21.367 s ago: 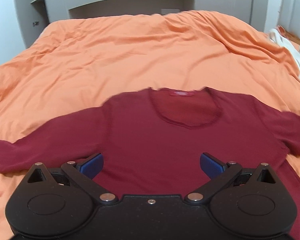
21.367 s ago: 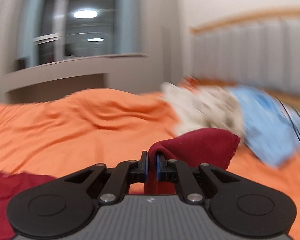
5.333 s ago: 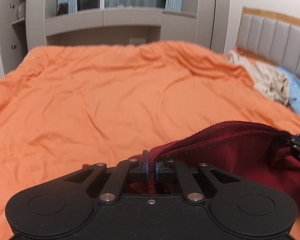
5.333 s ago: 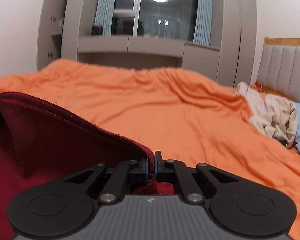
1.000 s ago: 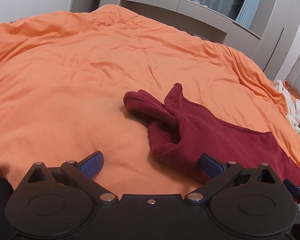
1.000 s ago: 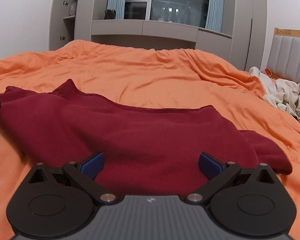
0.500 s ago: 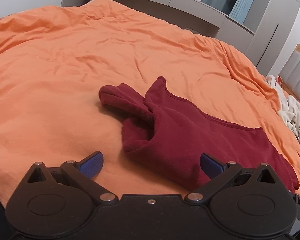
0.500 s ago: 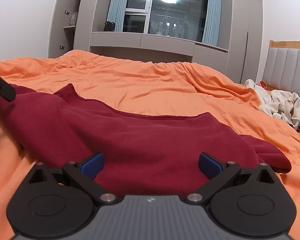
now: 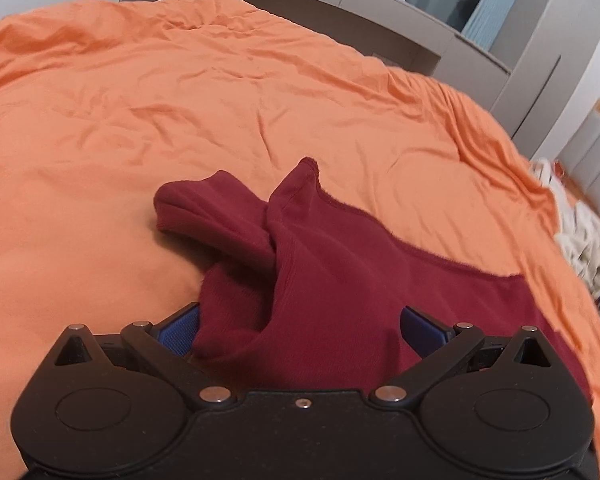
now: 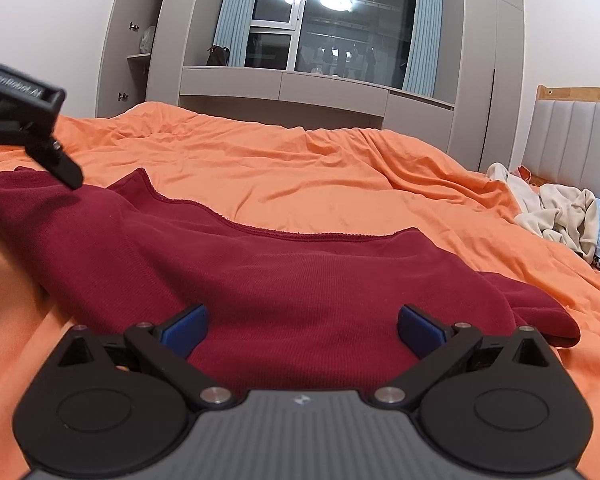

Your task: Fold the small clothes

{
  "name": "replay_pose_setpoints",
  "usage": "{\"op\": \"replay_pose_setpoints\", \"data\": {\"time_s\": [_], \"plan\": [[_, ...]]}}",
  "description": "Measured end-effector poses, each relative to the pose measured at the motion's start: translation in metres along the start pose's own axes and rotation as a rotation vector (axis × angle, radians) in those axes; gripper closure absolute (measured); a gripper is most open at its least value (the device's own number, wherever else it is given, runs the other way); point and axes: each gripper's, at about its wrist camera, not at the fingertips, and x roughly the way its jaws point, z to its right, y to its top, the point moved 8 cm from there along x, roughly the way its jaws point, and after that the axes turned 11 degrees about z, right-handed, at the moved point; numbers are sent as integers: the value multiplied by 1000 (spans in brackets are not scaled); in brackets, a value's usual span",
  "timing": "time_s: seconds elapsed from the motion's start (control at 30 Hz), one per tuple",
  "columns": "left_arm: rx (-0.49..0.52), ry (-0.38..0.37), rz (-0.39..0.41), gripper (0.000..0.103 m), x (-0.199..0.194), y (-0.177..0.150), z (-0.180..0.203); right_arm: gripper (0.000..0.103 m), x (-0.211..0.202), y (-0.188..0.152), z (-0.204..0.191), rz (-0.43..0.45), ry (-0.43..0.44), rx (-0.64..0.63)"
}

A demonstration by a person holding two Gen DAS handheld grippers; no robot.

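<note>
A dark red long-sleeved top (image 9: 340, 280) lies folded into a wide band on the orange bedspread (image 9: 180, 92). Its left end is bunched, with a sleeve roll (image 9: 208, 212) sticking out to the left. My left gripper (image 9: 300, 326) is open, its blue pads on either side of that bunched end. In the right wrist view the same top (image 10: 284, 280) stretches across the bed. My right gripper (image 10: 302, 330) is open over its near edge, nothing pinched. The left gripper's black body (image 10: 24, 120) shows at the upper left there.
A heap of cream and light blue clothes (image 10: 560, 216) lies at the right by the padded headboard (image 10: 576, 136). Grey cabinets and a dark window (image 10: 332, 40) stand behind the bed. Bare orange bedspread (image 10: 300, 168) spreads beyond and left of the top.
Over the last second my left gripper has moved forward until its open fingers straddle the top's bunched left end. The right gripper has stayed open and tilted up slightly.
</note>
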Motion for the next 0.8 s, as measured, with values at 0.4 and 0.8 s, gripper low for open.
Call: {"op": "replay_pose_setpoints", "data": {"time_s": [0.4, 0.8], "plan": [[-32, -32, 6, 0, 10, 2, -6, 0, 3, 1, -1, -41, 16, 17], [-60, -5, 36, 11, 18, 10, -10, 0, 10, 2, 4, -88, 41, 49]]}}
